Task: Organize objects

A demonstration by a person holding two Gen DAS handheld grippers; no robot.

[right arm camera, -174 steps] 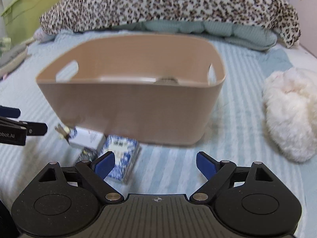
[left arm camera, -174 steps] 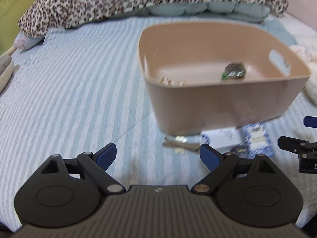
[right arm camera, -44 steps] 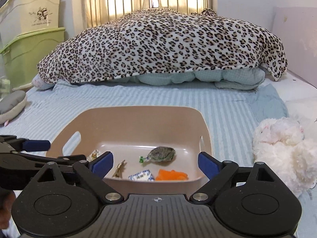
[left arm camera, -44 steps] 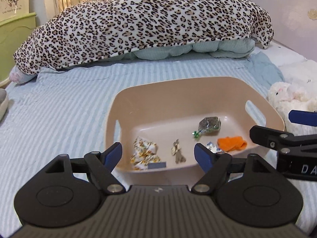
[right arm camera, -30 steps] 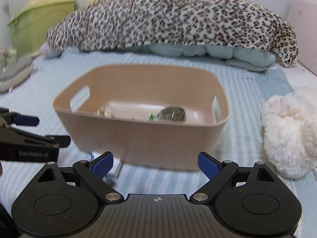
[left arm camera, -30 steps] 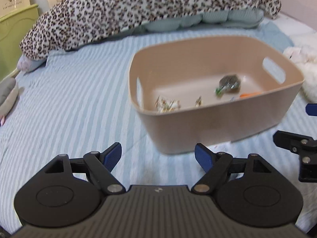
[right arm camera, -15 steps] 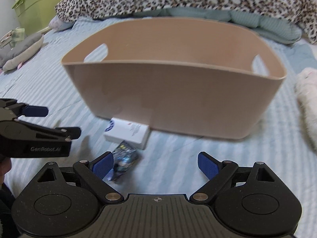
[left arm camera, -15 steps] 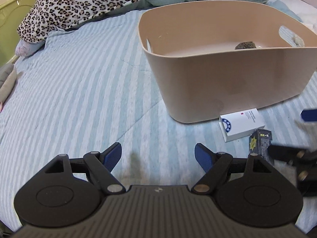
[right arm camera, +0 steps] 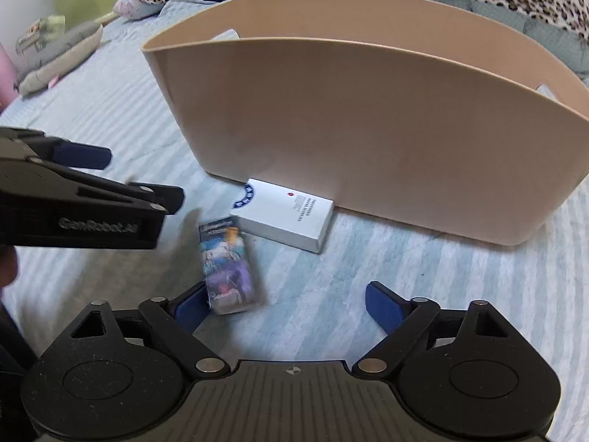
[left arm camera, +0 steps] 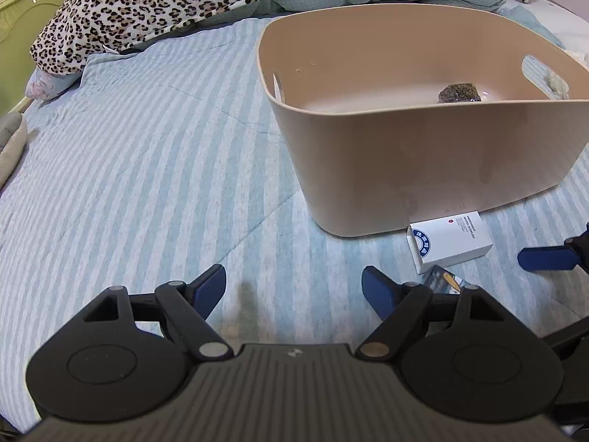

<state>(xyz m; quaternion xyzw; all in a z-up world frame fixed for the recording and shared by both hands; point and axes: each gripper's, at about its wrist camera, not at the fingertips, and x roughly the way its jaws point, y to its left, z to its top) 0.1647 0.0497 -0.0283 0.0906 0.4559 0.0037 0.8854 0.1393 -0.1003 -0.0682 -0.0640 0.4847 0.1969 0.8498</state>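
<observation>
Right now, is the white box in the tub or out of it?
Out. The white box lies flat on the striped bedspread, against the tub wall's foot.

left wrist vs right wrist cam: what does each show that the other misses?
Left wrist only: the bin's inside, with a dark packet on its floor.
Right wrist only: the colourful pack in full, beside the right gripper, whose open jaws have just been closing with nothing pressed between them.
Both: the beige bin, the white box by its near wall, the striped bedcover.
</observation>
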